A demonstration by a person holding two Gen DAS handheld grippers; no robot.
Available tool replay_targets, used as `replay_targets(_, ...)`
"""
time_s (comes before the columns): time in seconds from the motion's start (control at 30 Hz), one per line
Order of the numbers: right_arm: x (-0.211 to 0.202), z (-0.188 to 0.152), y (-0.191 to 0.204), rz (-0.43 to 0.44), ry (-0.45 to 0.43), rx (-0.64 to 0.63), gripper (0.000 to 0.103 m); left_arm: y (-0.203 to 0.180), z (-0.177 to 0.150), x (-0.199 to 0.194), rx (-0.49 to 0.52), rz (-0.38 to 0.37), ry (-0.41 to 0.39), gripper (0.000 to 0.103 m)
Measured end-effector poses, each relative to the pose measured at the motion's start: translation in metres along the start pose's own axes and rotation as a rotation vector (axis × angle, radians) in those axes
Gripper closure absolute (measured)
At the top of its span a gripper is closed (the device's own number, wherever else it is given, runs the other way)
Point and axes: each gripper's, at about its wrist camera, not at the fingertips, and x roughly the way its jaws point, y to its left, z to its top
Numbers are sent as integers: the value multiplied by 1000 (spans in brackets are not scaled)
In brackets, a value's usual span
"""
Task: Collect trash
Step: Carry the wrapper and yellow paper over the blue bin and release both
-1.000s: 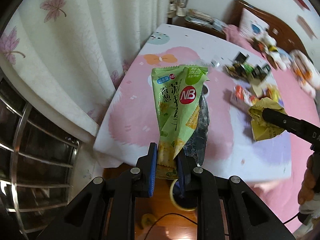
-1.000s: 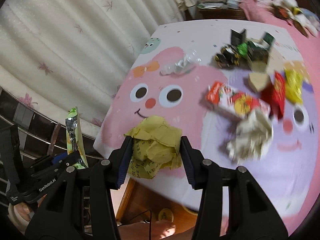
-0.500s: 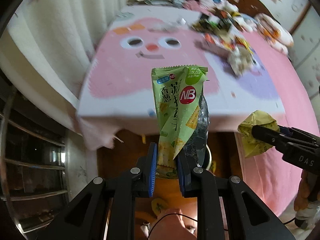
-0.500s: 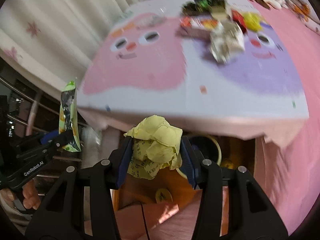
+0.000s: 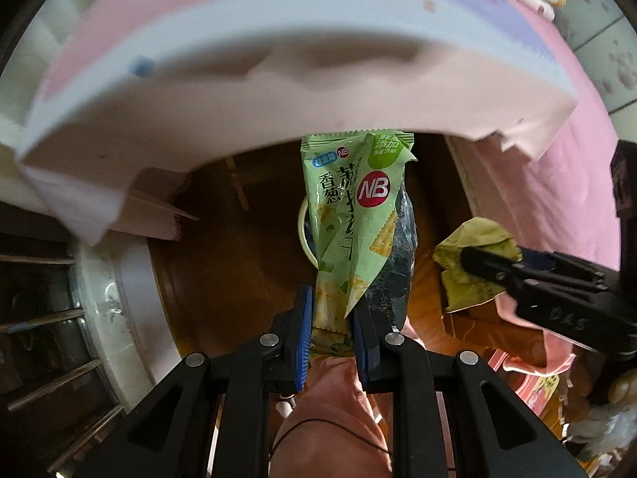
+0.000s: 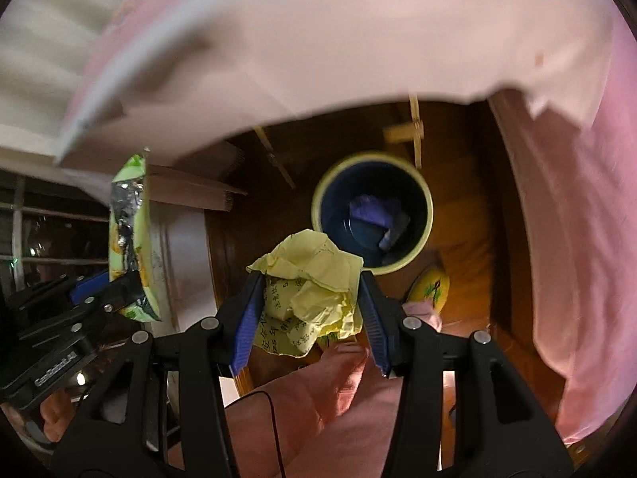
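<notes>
Two pieces of trash are held. One green cracker wrapper [image 5: 355,215], foil-lined and torn, stands pinched at its lower end between the left gripper's [image 5: 329,330] blue-padded fingers [image 5: 303,330]. One crumpled yellow paper [image 6: 312,290] is clamped in the right gripper [image 6: 310,318]. Just beyond its fingers, on the wooden floor [image 6: 469,215], sits one yellow-rimmed bin [image 6: 422,239] holding something purplish, perhaps plastic. The pink-clothed bench [image 6: 318,40] overhangs above.

The left gripper [image 5: 329,320] pinches a green snack wrapper [image 5: 354,215] between nearly closed fingers; beside it to the right, the right gripper [image 6: 308,310] clamps crumpled yellow paper [image 6: 314,279], fingers wider apart.
</notes>
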Motion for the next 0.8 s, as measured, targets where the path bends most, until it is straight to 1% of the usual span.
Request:
replay_targets(0.17, 66, 2, -53, -1, 16, 111, 59, -19, 14, 79, 25, 21, 50, 85)
replay_targets(0.23, 88, 6, -72, -16, 17, 153, 58, -27, 22, 114, 30, 28, 77, 85)
replay_targets(0.4, 143, 27, -105, -25, 31, 185, 57, -43, 39, 184, 42, 50, 106, 85)
replay_targets(0.47, 159, 34, -114, -28, 32, 186, 56, -47, 48, 209, 49, 66, 106, 81)
replay_targets(0.53, 175, 39, -122, -29, 34, 192, 54, -45, 54, 229, 47, 77, 111, 71)
replay_targets(0.6, 186, 44, -125, -22, 31, 208, 51, -45, 58, 242, 35, 72, 119, 63)
replay_targets(0.67, 196, 47, -127, -28, 25, 214, 48, -40, 62, 251, 16, 60, 115, 56)
replay_targets(0.73, 205, 49, -128, -37, 21, 210, 46, -38, 65, 257, 3, 60, 111, 40)
replay_targets(0.8, 212, 51, -129, -42, 26, 204, 42, -35, 67, 261, -10, 60, 103, 36)
